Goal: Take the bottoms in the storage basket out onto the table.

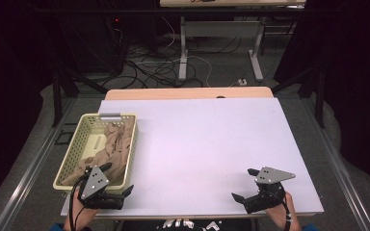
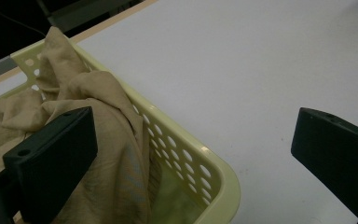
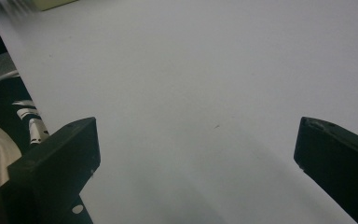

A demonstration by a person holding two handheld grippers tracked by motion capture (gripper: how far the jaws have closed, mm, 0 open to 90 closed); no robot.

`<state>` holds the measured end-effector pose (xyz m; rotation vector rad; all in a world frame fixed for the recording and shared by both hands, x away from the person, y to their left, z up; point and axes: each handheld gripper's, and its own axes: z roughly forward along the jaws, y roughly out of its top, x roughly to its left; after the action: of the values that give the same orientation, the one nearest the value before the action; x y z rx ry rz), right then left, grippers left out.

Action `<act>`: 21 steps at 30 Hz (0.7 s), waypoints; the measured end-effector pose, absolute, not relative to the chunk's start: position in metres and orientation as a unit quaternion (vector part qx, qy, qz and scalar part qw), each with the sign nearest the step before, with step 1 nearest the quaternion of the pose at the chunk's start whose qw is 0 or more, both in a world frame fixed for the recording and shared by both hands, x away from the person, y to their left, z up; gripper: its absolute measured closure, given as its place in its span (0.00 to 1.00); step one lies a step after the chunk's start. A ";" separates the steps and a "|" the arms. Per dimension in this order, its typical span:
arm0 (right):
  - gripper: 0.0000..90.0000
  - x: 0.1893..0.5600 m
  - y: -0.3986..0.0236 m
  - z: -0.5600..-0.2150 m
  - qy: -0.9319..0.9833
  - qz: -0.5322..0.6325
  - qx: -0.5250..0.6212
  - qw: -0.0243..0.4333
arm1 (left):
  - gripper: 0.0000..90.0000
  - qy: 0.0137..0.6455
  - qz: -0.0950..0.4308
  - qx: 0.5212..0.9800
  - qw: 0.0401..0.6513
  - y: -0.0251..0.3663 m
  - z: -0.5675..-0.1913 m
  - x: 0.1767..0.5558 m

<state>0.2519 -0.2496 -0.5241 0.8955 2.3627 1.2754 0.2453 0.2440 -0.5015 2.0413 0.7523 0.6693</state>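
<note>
A pale yellow perforated basket stands on the left side of the white table. A crumpled tan cloth lies in it and drapes over its right wall. My left gripper is at the basket's near right corner with its jaws wide open. In the left gripper view, one jaw is over the cloth, the other is over bare table, and the basket rim runs between them; the left gripper holds nothing. My right gripper rests open near the front right edge, empty over bare tabletop.
A wooden strip borders the table's far edge. Behind it, desk legs and loose cables cover the floor. Metal rails run along both sides of the table. A corner of the basket shows far off in the right gripper view.
</note>
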 end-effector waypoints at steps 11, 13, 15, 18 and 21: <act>0.00 0.253 -0.248 -0.525 0.822 0.449 0.313 0.158 | 0.01 0.298 0.265 0.815 0.419 0.243 -0.501 0.245; 0.00 0.253 -0.249 -0.525 0.822 0.449 0.313 0.158 | 0.00 0.298 0.265 0.816 0.419 0.243 -0.500 0.245; 0.00 0.252 -0.248 -0.525 0.822 0.450 0.314 0.155 | 0.01 0.302 0.264 0.811 0.425 0.242 -0.500 0.244; 0.00 0.253 -0.249 -0.525 0.822 0.449 0.313 0.157 | 0.01 0.302 0.272 0.811 0.420 0.243 -0.499 0.244; 0.00 0.252 -0.249 -0.525 0.823 0.446 0.317 0.154 | 0.01 0.304 0.277 0.809 0.420 0.243 -0.498 0.244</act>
<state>0.2521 -0.2487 -0.5251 0.9090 2.3582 1.2783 0.2439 0.2433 -0.4977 2.0293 0.7610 0.6940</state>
